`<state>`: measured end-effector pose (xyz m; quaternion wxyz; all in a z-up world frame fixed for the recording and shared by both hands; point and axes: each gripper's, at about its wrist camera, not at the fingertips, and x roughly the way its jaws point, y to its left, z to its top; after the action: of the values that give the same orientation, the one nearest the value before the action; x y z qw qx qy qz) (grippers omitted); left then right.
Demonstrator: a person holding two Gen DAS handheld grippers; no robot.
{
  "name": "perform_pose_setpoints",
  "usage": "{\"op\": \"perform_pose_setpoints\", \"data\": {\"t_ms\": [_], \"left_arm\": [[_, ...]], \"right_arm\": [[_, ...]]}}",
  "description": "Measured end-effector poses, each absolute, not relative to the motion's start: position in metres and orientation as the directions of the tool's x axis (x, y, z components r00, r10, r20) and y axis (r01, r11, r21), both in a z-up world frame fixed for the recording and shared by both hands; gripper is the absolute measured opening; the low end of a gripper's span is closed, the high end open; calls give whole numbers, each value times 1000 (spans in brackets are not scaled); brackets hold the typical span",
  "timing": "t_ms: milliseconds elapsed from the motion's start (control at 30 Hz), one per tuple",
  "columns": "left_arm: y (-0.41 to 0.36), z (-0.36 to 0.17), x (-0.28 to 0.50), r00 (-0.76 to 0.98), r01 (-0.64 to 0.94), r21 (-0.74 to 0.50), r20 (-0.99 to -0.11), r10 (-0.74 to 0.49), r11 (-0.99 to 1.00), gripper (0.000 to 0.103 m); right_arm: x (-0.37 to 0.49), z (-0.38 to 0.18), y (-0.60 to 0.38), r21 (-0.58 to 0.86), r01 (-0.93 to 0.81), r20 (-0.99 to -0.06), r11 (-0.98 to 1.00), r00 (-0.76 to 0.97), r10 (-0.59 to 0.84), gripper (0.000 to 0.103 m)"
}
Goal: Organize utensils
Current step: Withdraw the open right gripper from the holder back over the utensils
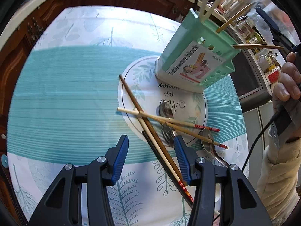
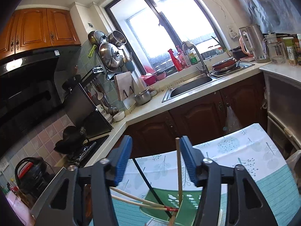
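A mint-green utensil holder stands on a round white placemat and holds several chopsticks. More chopsticks lie crossed on the mat's near edge, over a metal spoon and another spoon. My left gripper is open, low over the table, its jaws either side of the loose chopsticks. My right gripper is open above the holder; a wooden chopstick standing in the holder rises between its jaws, close to the right finger. In the left wrist view the right gripper's fingers show at the far right.
The table wears a white and teal leaf-print cloth. Dark wooden cabinets, a sink and a cluttered counter with kettle and jars lie beyond the table. A stove is at the left.
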<state>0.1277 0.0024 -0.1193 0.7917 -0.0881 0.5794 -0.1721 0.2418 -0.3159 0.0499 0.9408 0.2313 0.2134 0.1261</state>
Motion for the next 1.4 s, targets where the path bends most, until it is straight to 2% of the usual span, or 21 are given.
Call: {"op": "perform_pose_setpoints", "data": {"t_ms": [67, 133, 200, 300, 500, 733, 1167, 1233, 1300, 1333, 1400], "left_arm": [[-7, -106, 129, 310, 210, -290, -886, -345, 934, 50], [-16, -92, 131, 359, 241, -244, -877, -320, 939, 60], [-26, -76, 131, 424, 261, -196, -856, -295, 945, 77], [-49, -54, 132, 517, 292, -130, -812, -271, 947, 89], [-94, -36, 141, 584, 334, -96, -760, -286, 938, 90], [-133, -37, 163, 666, 289, -4, -718, -204, 957, 90], [-106, -11, 206, 734, 168, 24, -670, -109, 985, 90], [-98, -9, 210, 739, 167, 9, -663, -119, 986, 84], [-92, -8, 216, 735, 178, -5, -664, -136, 984, 63], [-90, -8, 219, 730, 182, -14, -669, -144, 983, 56], [-86, -10, 226, 713, 193, -35, -682, -165, 980, 27]], "right_arm": [[232, 57, -318, 484, -140, -349, 864, 874, 338, 58], [221, 65, -321, 480, -141, -356, 866, 871, 339, 58], [205, 73, -325, 472, -139, -361, 871, 870, 335, 58], [179, 83, -334, 464, -125, -369, 877, 873, 320, 67], [128, 83, -368, 495, -61, -398, 867, 871, 289, 67], [84, 55, -410, 553, -10, -424, 833, 858, 292, 67], [73, 0, -422, 569, 18, -482, 822, 818, 315, 67], [84, -4, -414, 561, 14, -489, 828, 813, 317, 67], [87, -7, -410, 555, 7, -492, 832, 809, 321, 67], [88, -8, -407, 550, 5, -496, 835, 807, 322, 67], [100, -6, -396, 541, 1, -504, 841, 801, 323, 66]]}}
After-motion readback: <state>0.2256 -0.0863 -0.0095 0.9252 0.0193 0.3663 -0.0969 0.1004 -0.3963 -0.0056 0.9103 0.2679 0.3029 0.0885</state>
